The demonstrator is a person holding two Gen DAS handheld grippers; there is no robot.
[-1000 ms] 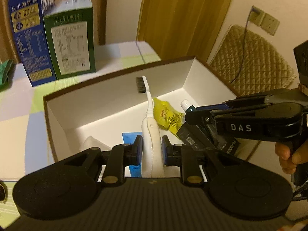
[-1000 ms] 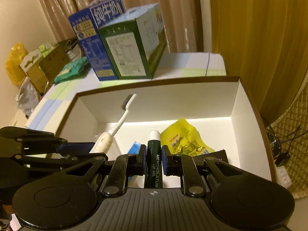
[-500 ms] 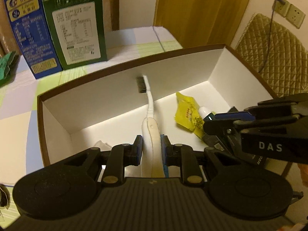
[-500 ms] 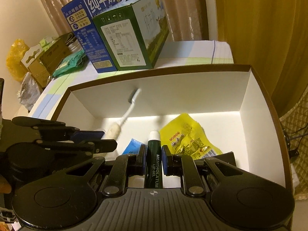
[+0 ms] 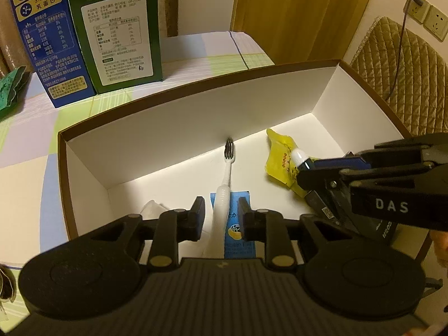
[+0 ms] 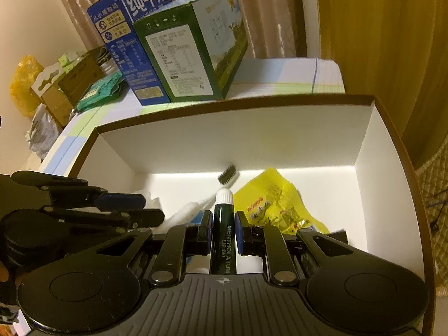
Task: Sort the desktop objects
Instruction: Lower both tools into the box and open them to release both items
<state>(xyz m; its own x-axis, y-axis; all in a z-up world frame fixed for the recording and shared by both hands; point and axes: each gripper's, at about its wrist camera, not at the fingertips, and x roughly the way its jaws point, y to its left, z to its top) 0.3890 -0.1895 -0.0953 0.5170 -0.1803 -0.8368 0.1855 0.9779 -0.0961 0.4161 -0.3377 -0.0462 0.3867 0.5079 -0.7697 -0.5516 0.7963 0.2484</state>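
A white box with a brown rim point(image 5: 179, 123) point(image 6: 280, 137) stands on the table. A white toothbrush point(image 5: 225, 179) lies on its floor, over a blue packet point(image 5: 238, 232), its bristles point(image 6: 228, 173) toward the far wall. My left gripper point(image 5: 221, 215) is open above the handle, its pads apart from it. My right gripper point(image 6: 223, 229) is shut on a dark green lip gel tube point(image 6: 223, 235) with a white cap, held over the box; the tube's cap point(image 5: 299, 156) shows in the left wrist view too. A yellow packet point(image 6: 274, 201) point(image 5: 282, 159) lies in the box.
A blue milk carton point(image 5: 42, 36) and a green carton point(image 5: 120, 28) stand behind the box. A green pouch point(image 6: 98, 92) and cardboard boxes point(image 6: 64, 89) lie at the far left. A dark packet point(image 5: 322, 207) and white tissue point(image 5: 152, 210) lie in the box. A quilted chair point(image 5: 403, 64) is to the right.
My left gripper has opened and let go of the toothbrush, which now lies flat in the box. My right gripper still holds the lip gel tube.
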